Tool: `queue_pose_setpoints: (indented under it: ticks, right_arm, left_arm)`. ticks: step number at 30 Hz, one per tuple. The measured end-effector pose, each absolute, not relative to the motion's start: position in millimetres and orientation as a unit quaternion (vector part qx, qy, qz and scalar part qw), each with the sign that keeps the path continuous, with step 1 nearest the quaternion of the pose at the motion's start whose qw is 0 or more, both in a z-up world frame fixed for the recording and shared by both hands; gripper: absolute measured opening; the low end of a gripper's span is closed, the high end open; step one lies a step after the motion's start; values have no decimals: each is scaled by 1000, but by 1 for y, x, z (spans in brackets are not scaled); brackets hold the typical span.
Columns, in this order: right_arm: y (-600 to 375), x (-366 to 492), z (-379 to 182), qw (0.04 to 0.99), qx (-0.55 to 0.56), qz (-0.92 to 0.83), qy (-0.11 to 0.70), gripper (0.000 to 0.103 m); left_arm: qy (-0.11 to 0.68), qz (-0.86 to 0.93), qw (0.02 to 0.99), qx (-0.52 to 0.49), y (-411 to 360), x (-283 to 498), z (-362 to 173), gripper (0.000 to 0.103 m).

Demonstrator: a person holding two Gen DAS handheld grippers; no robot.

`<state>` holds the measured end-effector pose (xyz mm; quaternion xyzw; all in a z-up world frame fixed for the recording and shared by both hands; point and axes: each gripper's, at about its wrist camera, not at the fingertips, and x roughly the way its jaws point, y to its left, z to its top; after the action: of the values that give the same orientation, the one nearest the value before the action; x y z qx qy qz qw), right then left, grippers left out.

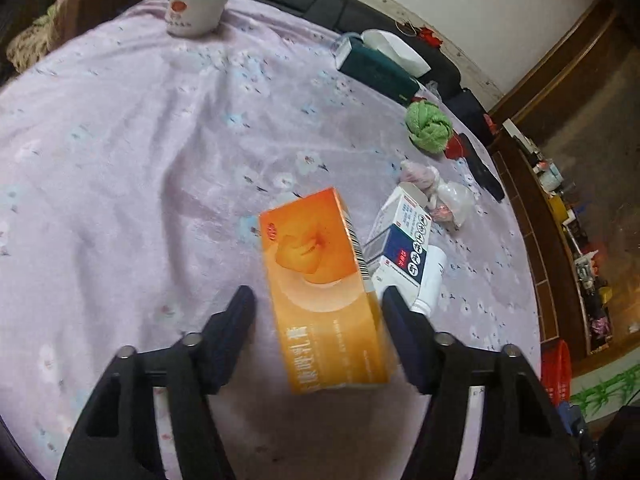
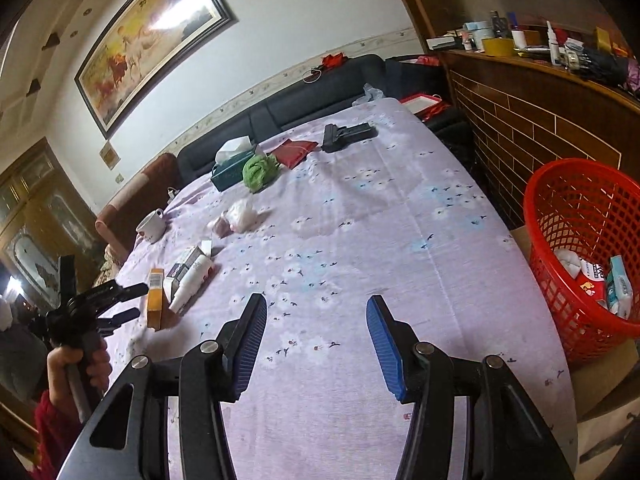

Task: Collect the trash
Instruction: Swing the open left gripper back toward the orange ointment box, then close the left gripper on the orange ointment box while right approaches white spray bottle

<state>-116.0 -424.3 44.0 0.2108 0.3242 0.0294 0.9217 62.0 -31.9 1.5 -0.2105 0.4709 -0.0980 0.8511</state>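
white cup (image 1: pixel 195 10) far edge | green cloth (image 1: pixel 429 128) beside tissue box (image 1: pixel 378 72) | framed painting (image 2: pixel 150 36) on wall

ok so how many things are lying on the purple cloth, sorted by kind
boxes: 3, the orange box, blue-and-white box, dark green tissue box
bottles: 1, white bottle
cups: 1, white cup
plastic bags: 1, crumpled bag
green cloth balls: 1
red pouches: 1
black tools: 1
total: 9
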Motion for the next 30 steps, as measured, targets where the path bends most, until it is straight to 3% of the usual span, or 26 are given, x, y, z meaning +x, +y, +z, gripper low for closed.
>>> queue_pose_setpoints:
  ticks: [9, 12, 17, 30]
  right_arm:
    - [-409, -108, 46, 921, 198, 34, 333, 56]
    - [-397, -102, 50, 920, 190, 43, 339, 56]
    - [-364, -75, 54, 910, 182, 76, 365, 59]
    - [-242, 32, 37, 883, 142, 87, 438, 56]
  left_arm:
    - [446, -102, 872, -177, -32, 42, 10, 53]
    - [424, -91, 890, -141, -29, 23, 18, 46]
    - [404, -88, 903, -116, -24, 1, 18, 46]
    - [431, -98, 889, -122, -10, 12, 1, 45]
